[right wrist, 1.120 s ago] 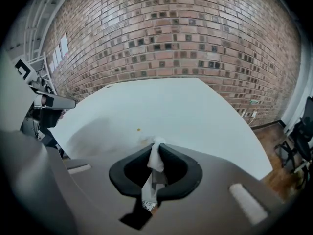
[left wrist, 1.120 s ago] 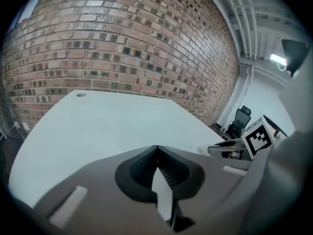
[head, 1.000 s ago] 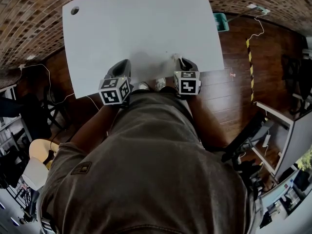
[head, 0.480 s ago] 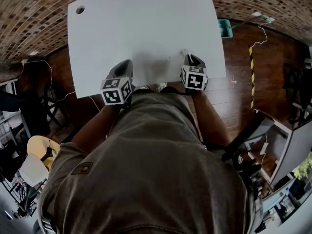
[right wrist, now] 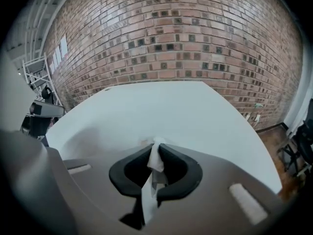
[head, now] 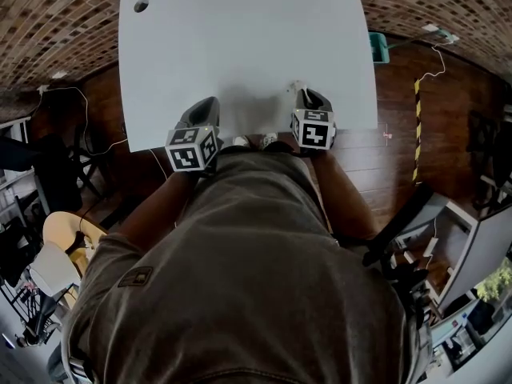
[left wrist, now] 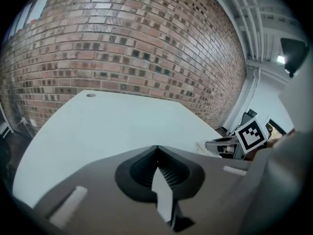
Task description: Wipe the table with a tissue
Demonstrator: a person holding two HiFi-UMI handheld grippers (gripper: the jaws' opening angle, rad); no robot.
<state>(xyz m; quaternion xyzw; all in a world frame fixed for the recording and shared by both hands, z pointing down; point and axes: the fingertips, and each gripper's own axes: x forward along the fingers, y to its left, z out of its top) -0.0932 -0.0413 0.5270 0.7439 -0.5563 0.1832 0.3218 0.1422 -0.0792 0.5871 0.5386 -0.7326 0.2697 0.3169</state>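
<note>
A white table (head: 240,38) stretches ahead of both grippers. It is bare apart from a small round hole (head: 141,6) in its far corner, ahead of and to the left of the left gripper (head: 206,106). A red brick wall (left wrist: 122,43) stands beyond the far edge. Dark wooden floor (head: 392,166) lies around the table. Out to the right of the right gripper (head: 306,96), a teal bin (head: 378,48) sits by the table's far right corner. A yellow-and-black striped strip (head: 417,126) runs along the boards beyond that.

Both grippers sit at the table's near edge, side by side but well apart, jaws pointing away from the person. The forearms reach forward from an olive shirt (head: 256,294). Each marker cube faces up toward the head camera.

The left gripper's jaws are pressed together with nothing between them. They hang just over the near edge, and bare tabletop runs ahead of them.

The right gripper's jaws are clamped on a white tissue (right wrist: 155,158). A crumpled tuft pokes out past the tips and a strip trails back between the pads. In the head view the tissue shows as a small white scrap at the jaw tips, low over the table; contact cannot be told. From the left gripper view, the right gripper appears off to the right, at the table's edge.
</note>
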